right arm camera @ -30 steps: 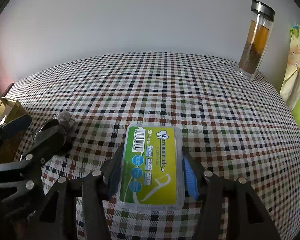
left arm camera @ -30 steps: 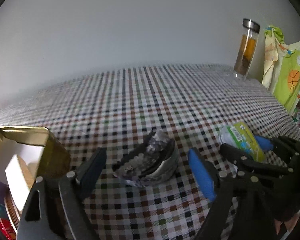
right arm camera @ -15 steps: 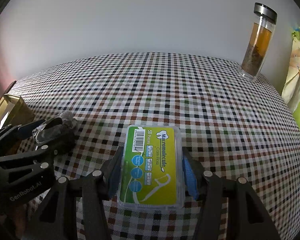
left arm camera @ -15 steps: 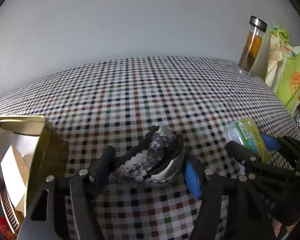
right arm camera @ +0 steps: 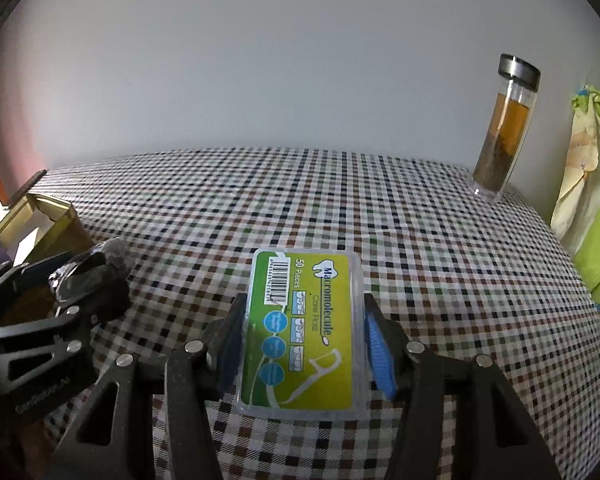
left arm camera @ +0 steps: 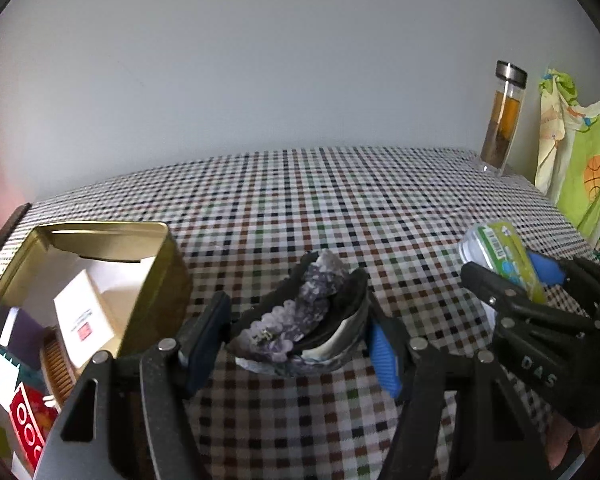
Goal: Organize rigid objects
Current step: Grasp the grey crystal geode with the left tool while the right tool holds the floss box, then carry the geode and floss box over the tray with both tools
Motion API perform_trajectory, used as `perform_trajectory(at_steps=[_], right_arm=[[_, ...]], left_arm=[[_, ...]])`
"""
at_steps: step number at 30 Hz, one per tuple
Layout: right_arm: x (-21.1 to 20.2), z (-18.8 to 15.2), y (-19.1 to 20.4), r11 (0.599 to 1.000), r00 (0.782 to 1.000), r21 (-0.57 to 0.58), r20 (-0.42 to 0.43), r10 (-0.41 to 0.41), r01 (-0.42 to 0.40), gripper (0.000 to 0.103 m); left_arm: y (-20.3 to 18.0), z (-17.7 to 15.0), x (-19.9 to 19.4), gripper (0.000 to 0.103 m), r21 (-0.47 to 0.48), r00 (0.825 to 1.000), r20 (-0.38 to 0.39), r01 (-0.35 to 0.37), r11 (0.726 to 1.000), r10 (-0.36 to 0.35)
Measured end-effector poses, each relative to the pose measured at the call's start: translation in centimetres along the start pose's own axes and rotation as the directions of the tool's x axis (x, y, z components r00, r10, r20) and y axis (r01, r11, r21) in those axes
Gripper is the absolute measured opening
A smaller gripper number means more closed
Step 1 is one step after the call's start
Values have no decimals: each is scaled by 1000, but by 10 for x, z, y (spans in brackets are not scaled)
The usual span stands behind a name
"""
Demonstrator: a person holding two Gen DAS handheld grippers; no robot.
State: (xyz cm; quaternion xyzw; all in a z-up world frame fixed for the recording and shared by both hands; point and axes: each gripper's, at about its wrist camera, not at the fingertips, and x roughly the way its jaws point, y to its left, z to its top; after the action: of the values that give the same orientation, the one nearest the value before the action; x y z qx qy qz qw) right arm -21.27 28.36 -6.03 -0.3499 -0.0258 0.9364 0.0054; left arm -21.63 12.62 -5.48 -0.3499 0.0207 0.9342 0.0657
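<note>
Beside the open gold tin (left arm camera: 168, 248), on its right, the left gripper (left arm camera: 300, 344) pinches a purple crystal geode (left arm camera: 300, 320). Farther right of the tin, the right gripper (right arm camera: 300, 344) clamps a green dental-floss box (right arm camera: 304, 332) over the checkered tablecloth (right arm camera: 340, 208).

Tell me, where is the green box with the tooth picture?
The green floss pick box sits between the right gripper's fingers, low in the middle of the right wrist view, above the checked tablecloth.
</note>
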Motion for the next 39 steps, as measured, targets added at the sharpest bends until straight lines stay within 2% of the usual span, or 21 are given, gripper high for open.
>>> perform_trajectory(at_steps=[9, 14, 27, 39], right_arm=[[-24, -7, 14, 1000, 995, -19, 95, -12, 14, 57], [-41, -12, 13, 1000, 986, -2, 168, -13, 14, 57], [-60, -18, 19, 999, 968, -7, 250, -29, 32, 57], [-76, -26, 22, 1000, 956, 6, 294, -23, 22, 57]], left_arm=[[1, -8, -19, 65, 4, 996, 78, -35, 999, 35], [3, -13, -34, 65, -3, 990, 133, -41, 999, 41], [6, -23, -57, 65, -3, 980, 196, -33, 999, 33], [8, -33, -80, 65, 4, 960, 276, -52, 999, 49]])
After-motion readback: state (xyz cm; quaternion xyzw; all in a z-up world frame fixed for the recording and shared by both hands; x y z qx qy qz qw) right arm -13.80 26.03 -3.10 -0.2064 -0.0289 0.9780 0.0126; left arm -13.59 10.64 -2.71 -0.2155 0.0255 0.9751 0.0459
